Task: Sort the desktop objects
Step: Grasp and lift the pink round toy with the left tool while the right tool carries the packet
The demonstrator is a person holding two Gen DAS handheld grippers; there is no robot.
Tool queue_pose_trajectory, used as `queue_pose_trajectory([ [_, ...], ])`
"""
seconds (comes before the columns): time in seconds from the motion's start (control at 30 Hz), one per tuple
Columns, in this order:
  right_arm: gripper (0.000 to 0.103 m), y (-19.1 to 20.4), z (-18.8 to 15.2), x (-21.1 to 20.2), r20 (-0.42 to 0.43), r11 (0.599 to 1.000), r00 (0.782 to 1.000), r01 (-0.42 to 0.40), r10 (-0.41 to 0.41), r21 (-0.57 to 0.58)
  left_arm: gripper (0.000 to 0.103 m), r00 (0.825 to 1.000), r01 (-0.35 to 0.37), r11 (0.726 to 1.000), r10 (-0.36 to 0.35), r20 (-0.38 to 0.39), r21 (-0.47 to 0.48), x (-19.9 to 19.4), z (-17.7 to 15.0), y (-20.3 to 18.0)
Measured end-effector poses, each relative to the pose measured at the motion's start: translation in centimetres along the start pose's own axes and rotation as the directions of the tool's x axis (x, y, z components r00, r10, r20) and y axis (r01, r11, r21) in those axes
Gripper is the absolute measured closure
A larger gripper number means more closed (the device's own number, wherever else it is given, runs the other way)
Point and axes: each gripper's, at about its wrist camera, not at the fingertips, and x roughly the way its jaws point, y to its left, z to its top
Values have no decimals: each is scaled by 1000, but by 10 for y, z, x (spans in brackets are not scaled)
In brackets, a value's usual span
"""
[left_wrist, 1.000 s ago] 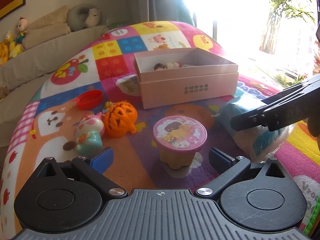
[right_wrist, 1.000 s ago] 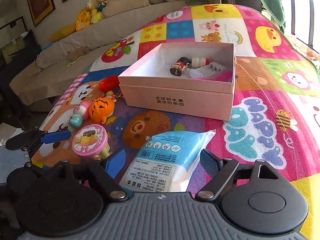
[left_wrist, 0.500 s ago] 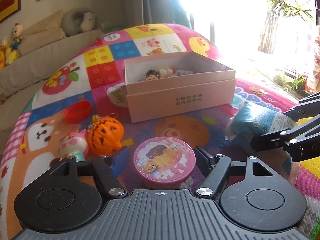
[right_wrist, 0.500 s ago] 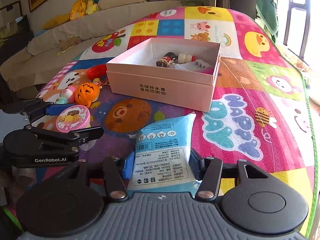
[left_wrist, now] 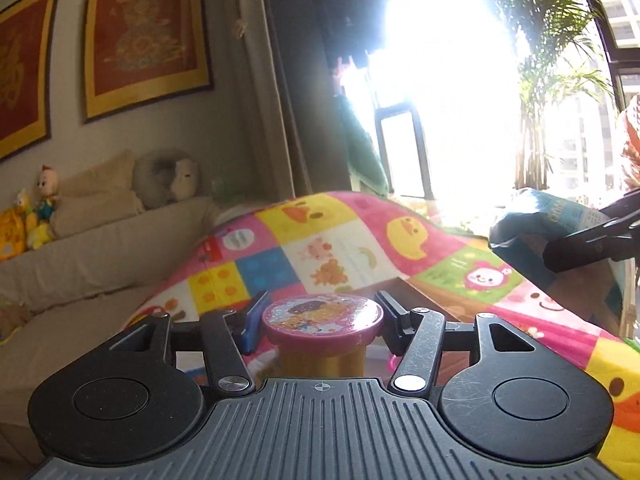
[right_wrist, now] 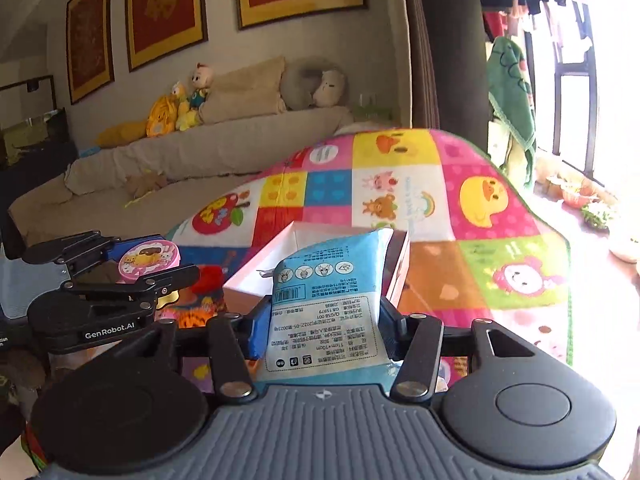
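While the colourful patchwork cartoon play mat (right_wrist: 472,264) fills both views, only the right wrist view shows the open pale pink cardboard box (right_wrist: 260,276) near the mat's middle, half hidden behind the blue-and-white plastic wipes packet (right_wrist: 332,308). The right gripper (right_wrist: 320,332) has its fingers clamped on that packet, held up off the mat; the left view catches just the packet's blue end (left_wrist: 520,220) at its right edge. The left gripper (left_wrist: 320,320) fingers pinch the yellow pudding cup with the pink cartoon lid (left_wrist: 322,316), also raised. Half a second ago both items sat low on the mat; now both are lifted.
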Motion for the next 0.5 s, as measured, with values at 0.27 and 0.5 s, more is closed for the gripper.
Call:
queue_pose_trajectory([
  [0.27, 50, -9, 16, 27, 10, 999, 999, 40, -40, 8, 9, 996, 1, 993, -12, -92, -114, 61, -9, 18],
  [0.5, 50, -17, 26, 90, -66, 997, 998, 22, -18, 68, 4, 976, -14, 987, -22, -218, -162, -15, -88, 38],
])
